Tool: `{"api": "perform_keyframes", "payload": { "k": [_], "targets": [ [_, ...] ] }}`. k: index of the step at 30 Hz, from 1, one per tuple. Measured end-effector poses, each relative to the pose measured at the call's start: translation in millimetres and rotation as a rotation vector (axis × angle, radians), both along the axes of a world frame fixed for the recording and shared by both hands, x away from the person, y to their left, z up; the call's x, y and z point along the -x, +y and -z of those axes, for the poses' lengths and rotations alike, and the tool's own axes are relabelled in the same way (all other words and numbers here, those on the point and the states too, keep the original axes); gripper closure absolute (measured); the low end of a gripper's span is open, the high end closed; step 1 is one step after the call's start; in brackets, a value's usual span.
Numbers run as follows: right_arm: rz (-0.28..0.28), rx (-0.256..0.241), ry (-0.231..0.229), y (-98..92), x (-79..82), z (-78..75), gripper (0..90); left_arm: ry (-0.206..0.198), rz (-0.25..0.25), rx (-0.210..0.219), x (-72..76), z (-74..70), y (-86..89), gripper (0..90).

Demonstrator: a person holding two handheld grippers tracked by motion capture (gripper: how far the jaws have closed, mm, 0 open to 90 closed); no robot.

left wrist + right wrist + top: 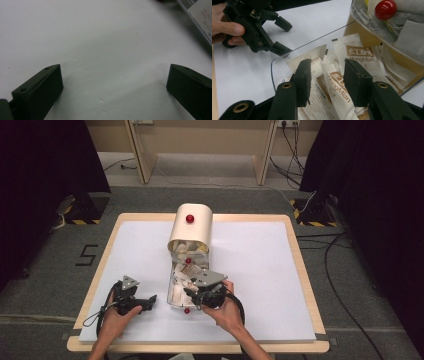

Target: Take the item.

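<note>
White table (260, 270), sachet (338, 87) between right gripper (329, 80) jaws, untouched.

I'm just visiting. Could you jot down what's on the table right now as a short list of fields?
Surface: white table top
Container: cream box, its clear drawer pulled out
Contents: tea packets printed HongMian
Knobs: red knob
Left gripper: open, over bare table
Right gripper: open, jaws on either side of one packet in the drawer

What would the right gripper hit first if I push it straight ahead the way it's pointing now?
Most likely the tea sachet lying between its open fingers, in the clear drawer pulled out of the cream box. The right gripper seems already just above the sachets, though depth is unclear.
</note>
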State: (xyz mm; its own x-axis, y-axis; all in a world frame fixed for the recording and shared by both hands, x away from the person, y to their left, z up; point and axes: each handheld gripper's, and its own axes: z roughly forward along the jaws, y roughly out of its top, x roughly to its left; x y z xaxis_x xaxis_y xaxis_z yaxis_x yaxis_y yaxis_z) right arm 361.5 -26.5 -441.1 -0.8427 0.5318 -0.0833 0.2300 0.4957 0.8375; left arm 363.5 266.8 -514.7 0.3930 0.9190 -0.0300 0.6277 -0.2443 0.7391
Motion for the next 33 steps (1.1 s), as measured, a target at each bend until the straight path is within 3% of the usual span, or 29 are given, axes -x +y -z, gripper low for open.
{"api": "perform_keyframes", "payload": {
  "k": [21,33],
  "targets": [
    [0.037,0.065,-0.004,-0.9,-12.1,14.8,66.7,0.001,0.002,-0.003,0.0,-0.1,0.2,0.0],
    [-0.003,0.09,-0.034,0.2,-11.5,15.8,84.2,0.001,0.002,-0.003,0.0,-0.1,0.2,0.0]
  ]
}}
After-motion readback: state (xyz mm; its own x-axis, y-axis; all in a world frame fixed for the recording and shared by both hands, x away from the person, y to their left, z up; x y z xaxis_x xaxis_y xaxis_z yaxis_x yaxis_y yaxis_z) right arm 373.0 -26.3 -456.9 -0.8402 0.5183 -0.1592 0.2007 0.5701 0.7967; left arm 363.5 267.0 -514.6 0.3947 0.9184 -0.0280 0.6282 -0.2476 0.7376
